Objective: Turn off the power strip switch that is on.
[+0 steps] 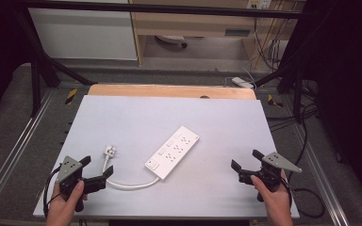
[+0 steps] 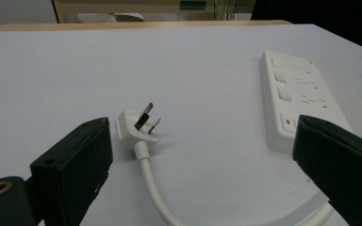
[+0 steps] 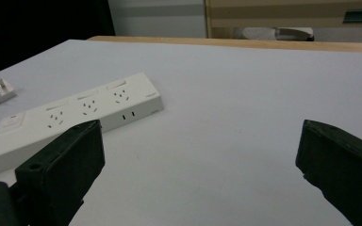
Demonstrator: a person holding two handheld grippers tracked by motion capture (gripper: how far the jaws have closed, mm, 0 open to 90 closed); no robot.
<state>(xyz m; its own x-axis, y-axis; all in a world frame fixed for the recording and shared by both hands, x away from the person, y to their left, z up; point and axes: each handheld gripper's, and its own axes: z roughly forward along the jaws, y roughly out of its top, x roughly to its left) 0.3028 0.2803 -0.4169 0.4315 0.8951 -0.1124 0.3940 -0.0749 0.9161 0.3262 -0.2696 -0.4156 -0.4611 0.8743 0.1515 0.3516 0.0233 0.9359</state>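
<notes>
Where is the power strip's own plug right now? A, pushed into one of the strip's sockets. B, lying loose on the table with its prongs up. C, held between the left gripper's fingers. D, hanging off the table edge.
B: the plug lies on the table, prongs up, beyond the open left gripper and apart from the power strip.

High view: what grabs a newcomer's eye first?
A white power strip lies diagonally mid-table, its cable looping round to an unplugged plug lying to its left. At each near corner a hand-held gripper sits with jaws open, left beside the cable, right over bare table.
</notes>
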